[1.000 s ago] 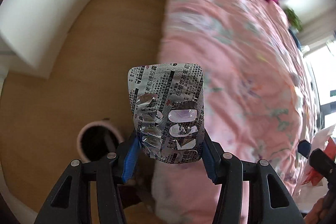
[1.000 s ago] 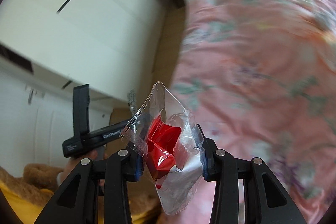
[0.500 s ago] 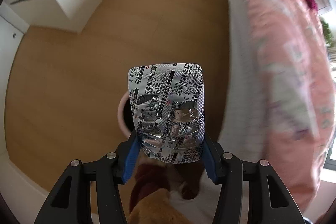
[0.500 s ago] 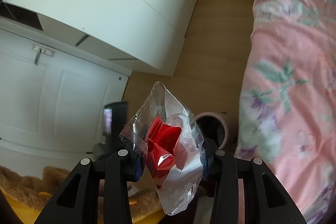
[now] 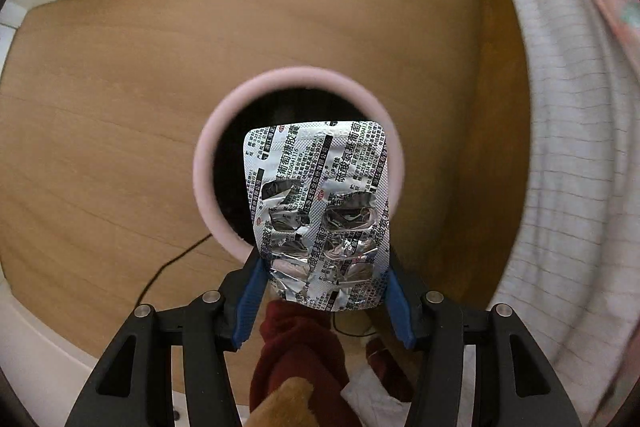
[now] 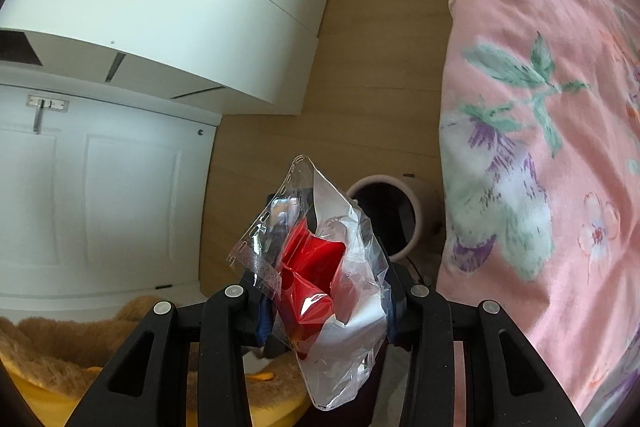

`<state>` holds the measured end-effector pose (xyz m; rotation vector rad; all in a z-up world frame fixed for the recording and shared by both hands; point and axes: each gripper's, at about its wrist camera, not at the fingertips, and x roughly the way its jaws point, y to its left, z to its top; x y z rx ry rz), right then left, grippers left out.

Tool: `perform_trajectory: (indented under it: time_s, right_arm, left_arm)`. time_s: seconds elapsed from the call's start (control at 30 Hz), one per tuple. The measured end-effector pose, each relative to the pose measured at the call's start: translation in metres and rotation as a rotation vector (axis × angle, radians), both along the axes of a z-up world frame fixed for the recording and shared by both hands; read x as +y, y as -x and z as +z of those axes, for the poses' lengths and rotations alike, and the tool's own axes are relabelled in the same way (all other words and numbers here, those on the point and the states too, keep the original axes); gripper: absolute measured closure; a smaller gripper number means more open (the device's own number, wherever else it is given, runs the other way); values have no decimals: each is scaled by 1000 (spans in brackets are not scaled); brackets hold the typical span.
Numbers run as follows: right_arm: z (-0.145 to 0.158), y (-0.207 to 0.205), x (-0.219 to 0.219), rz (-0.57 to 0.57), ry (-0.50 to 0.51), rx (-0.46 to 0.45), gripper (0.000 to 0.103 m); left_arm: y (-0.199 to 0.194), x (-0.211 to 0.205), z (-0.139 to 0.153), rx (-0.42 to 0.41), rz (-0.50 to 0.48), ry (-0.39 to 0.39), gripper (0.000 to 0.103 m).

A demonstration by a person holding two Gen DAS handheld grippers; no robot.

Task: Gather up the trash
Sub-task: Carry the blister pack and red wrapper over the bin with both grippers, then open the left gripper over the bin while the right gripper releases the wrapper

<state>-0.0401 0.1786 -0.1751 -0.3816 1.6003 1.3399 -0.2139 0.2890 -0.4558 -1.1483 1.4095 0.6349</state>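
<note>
Swung off the bed, the left claw (image 5: 322,291) now pinches the blister pack (image 5: 318,213) directly above the pink bin (image 5: 298,163), ready to drop, while the right claw (image 6: 326,311) grips its plastic wrapper (image 6: 320,279) nearby.

Soft, even daylight fills both fisheye views, which bend strongly and go black at the corners. The foil blister pack (image 5: 318,215) between the left fingers is sharp and glints, while the bedding to their right smears with motion blur. The clear wrapper (image 6: 324,279) between the right fingers shows white glare.
</note>
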Motion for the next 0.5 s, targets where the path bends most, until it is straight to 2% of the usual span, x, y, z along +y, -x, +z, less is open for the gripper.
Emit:
perform_trajectory:
  time_s: [0.1,0.17,0.23,0.3,0.5]
  right_arm:
    - [-4,1,-1,-3,10,-2,63]
    - [-6,2,-1,-5,14,0,63]
    - [-10,5,1,-6,20,5,63]
    - [-12,8,5,-3,26,8,63]
    - [-24,22,25,30,29,5,63]
  left_arm:
    - [-6,1,-27,42,-8,58,46]
    - [-7,2,-37,79,-16,77,41]
    - [-5,3,-43,105,-22,81,21]
    - [-2,5,-43,108,-18,71,9]
    - [10,5,-36,103,-5,51,6]
